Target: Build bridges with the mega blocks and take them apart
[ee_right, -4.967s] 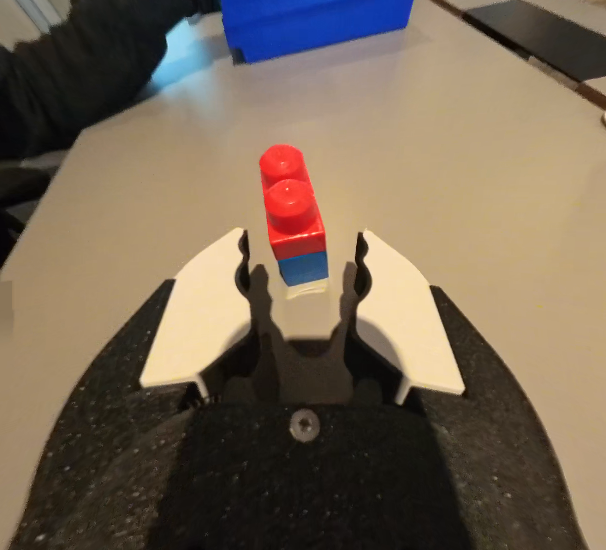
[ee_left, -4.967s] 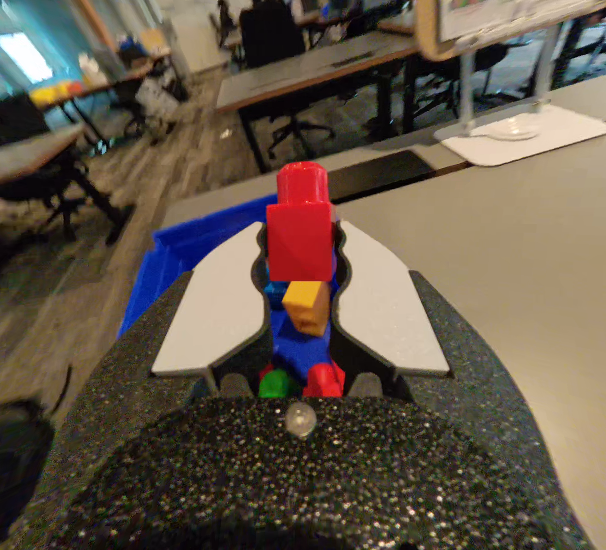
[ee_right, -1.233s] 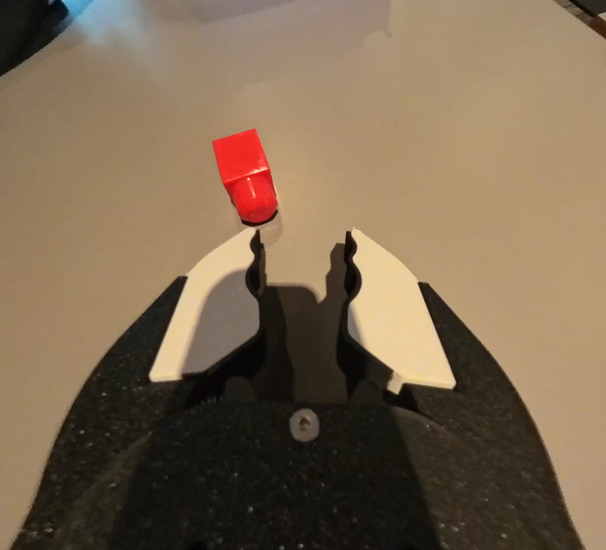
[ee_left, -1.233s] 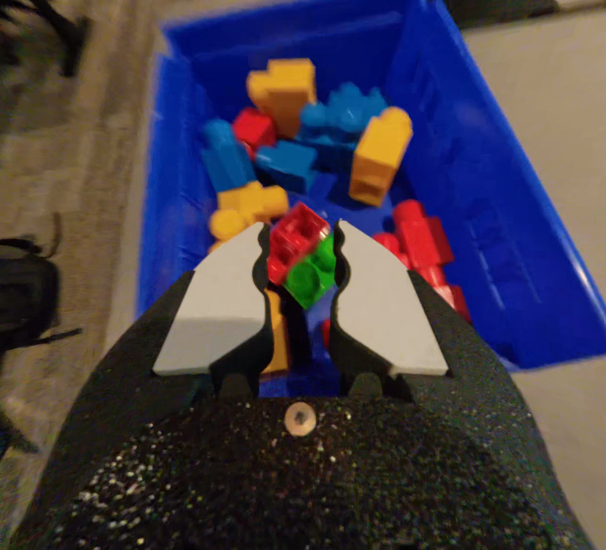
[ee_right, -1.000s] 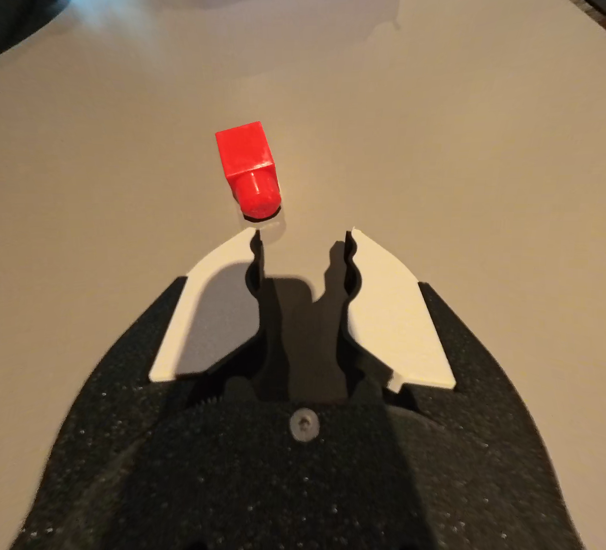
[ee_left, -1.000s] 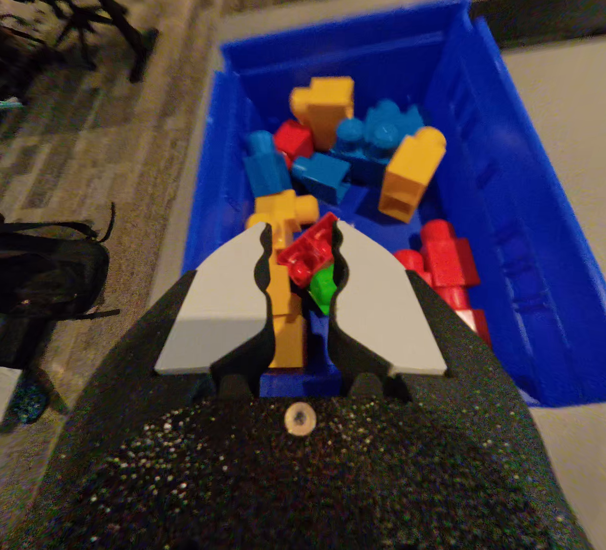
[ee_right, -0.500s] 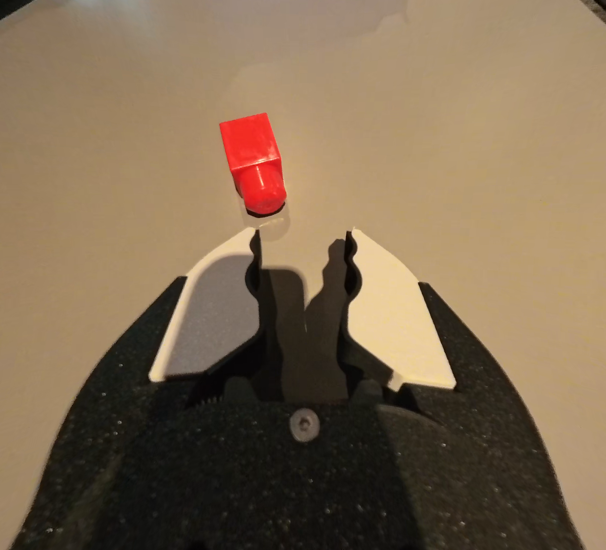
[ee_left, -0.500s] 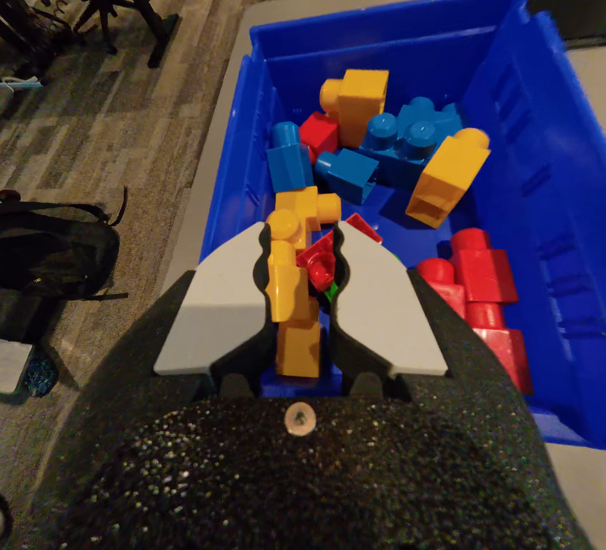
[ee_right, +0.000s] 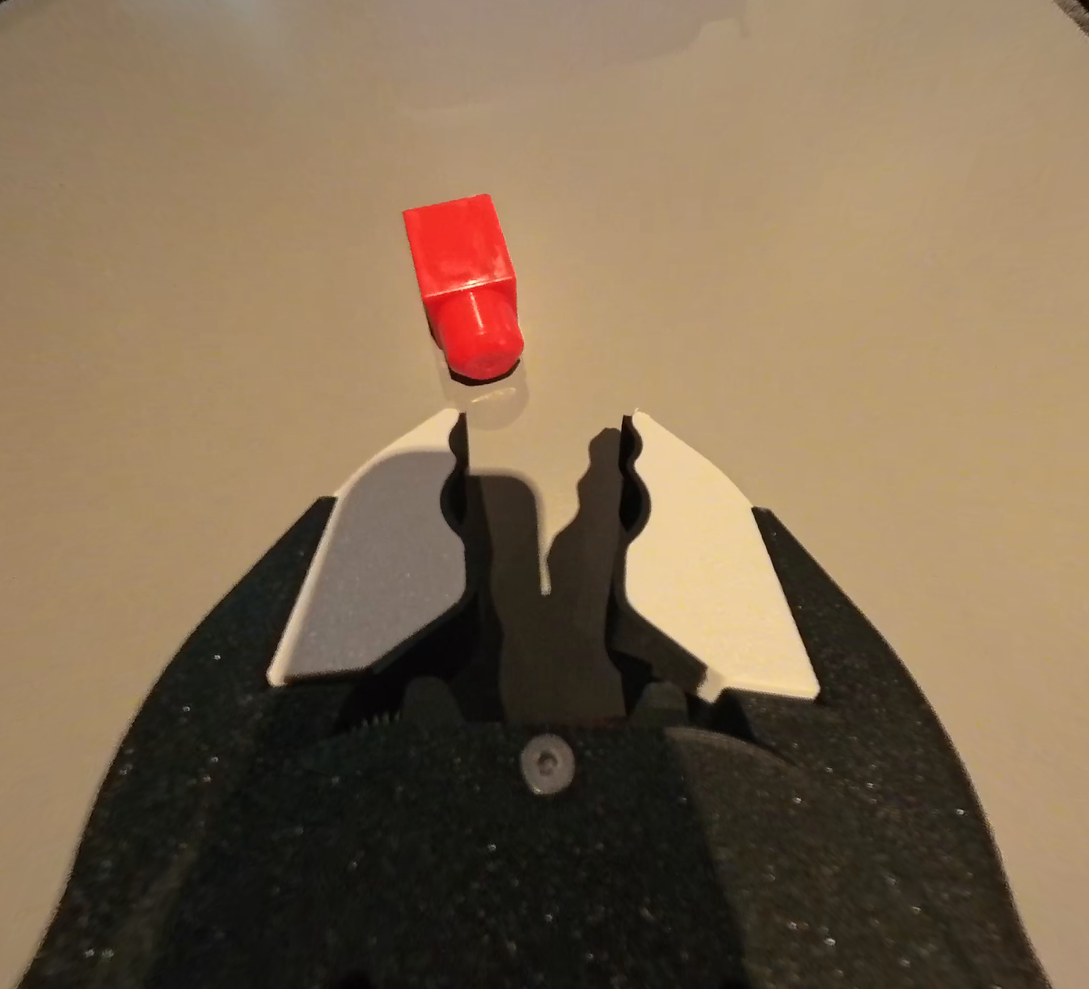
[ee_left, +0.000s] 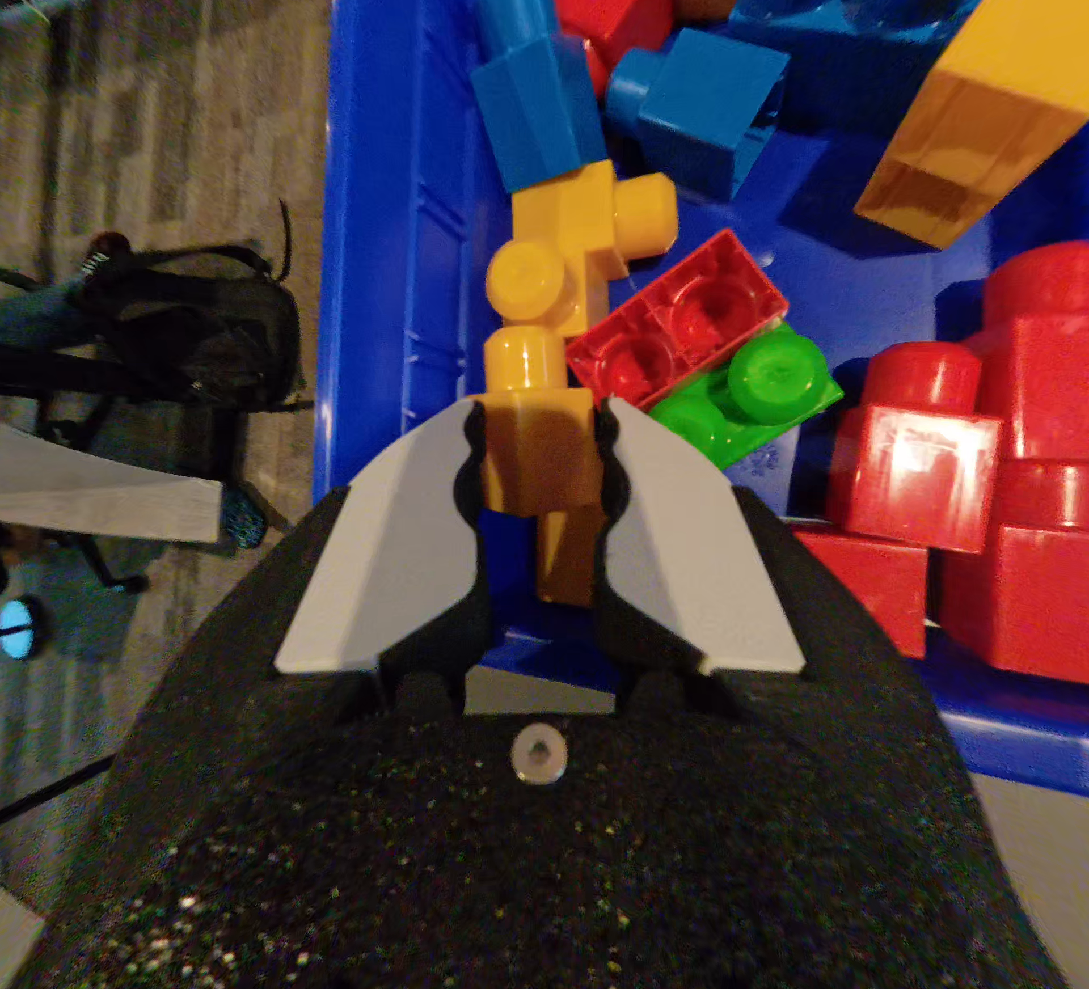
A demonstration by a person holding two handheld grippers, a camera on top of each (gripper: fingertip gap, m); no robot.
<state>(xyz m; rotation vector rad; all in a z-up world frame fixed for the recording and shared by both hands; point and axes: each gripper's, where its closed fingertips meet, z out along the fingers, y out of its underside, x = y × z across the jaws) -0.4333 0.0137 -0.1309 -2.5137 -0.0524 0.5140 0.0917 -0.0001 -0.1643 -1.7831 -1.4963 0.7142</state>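
Note:
In the left wrist view my left gripper (ee_left: 539,413) is down inside the blue bin (ee_left: 377,195), near its left wall. Its fingers press both sides of a yellow one-stud block (ee_left: 539,454) that points away from me. More yellow blocks (ee_left: 566,248) and a blue block (ee_left: 536,94) lie just beyond it. An upturned red block (ee_left: 677,324) rests on a green block (ee_left: 748,395) to its right. In the right wrist view my right gripper (ee_right: 545,418) is open and empty above the table. A red one-stud block (ee_right: 465,277) lies on its side just ahead, its stud towards me.
The bin also holds a stack of red blocks (ee_left: 972,489) at the right, and blue (ee_left: 707,106) and yellow (ee_left: 990,94) blocks farther back. A dark bag (ee_left: 194,324) sits on the floor left of the bin. The beige table (ee_right: 825,195) spreads around the red block. Across from one pair of fingers to the other is roughly 55 centimetres.
My left gripper has dropped into the bin and shifted left, from over the red and green blocks to around the yellow block. My right gripper has drifted slightly; the red block lies where it was.

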